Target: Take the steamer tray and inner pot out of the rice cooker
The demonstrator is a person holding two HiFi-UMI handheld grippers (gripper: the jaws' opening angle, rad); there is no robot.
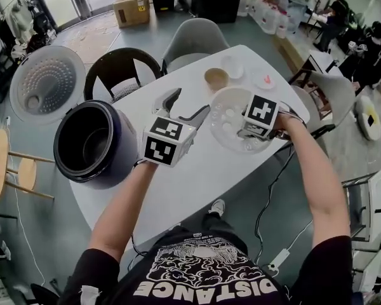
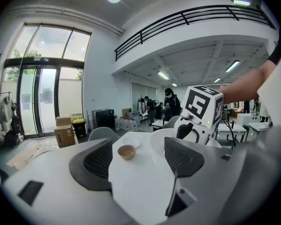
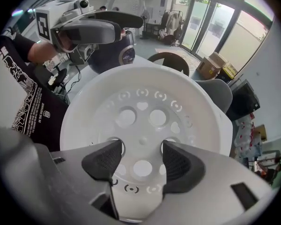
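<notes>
The white steamer tray (image 1: 227, 118) with round holes lies on the white table (image 1: 197, 176), right of centre. My right gripper (image 1: 254, 131) points steeply down over the tray's right side. In the right gripper view its jaws (image 3: 139, 161) stand open above the tray's floor (image 3: 145, 107), with nothing pinched between the pads. My left gripper (image 1: 189, 105) is open and empty over the table's middle, left of the tray (image 2: 160, 139). The dark rice cooker (image 1: 92, 143) stands at the table's left end with its lid (image 1: 47, 84) up and a dark hollow inside.
A small brown bowl (image 1: 216, 78), a clear dish (image 1: 232, 65) and a white plate (image 1: 265, 79) sit at the table's far end. Two chairs (image 1: 193, 40) (image 1: 120, 68) stand behind it. A wooden stool (image 1: 0, 164) is on the left.
</notes>
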